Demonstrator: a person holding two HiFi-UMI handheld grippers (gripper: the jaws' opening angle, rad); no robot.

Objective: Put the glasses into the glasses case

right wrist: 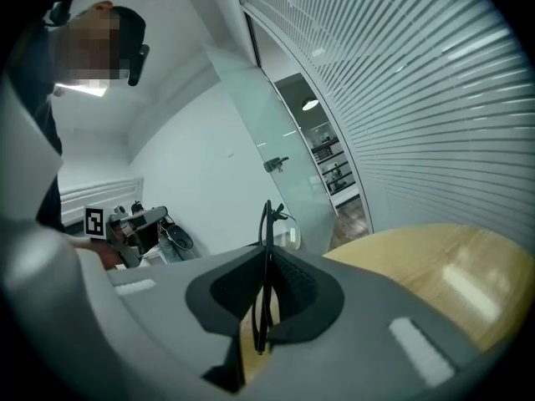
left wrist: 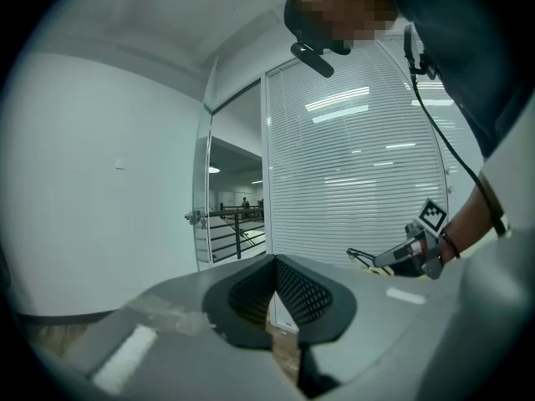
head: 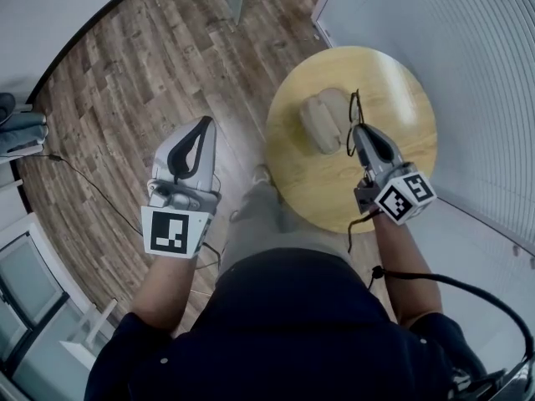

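Observation:
A beige glasses case (head: 318, 124) lies closed on the round wooden table (head: 397, 82). My right gripper (head: 359, 132) hovers over the table just right of the case, shut on the black-framed glasses (head: 354, 114). The thin frame stands on edge between its pads (right wrist: 266, 253) and sticks out past the tips. My left gripper (head: 203, 125) hangs over the wooden floor to the left of the table, shut, with nothing between its pads (left wrist: 274, 267). From the left gripper view, the right gripper (left wrist: 391, 259) and the glasses (left wrist: 359, 256) show side-on.
A glass wall with white blinds (head: 435, 23) runs close behind and to the right of the table. A thin cable (head: 92, 182) lies on the plank floor at left. My legs and a shoe (head: 261, 174) stand by the table's near edge.

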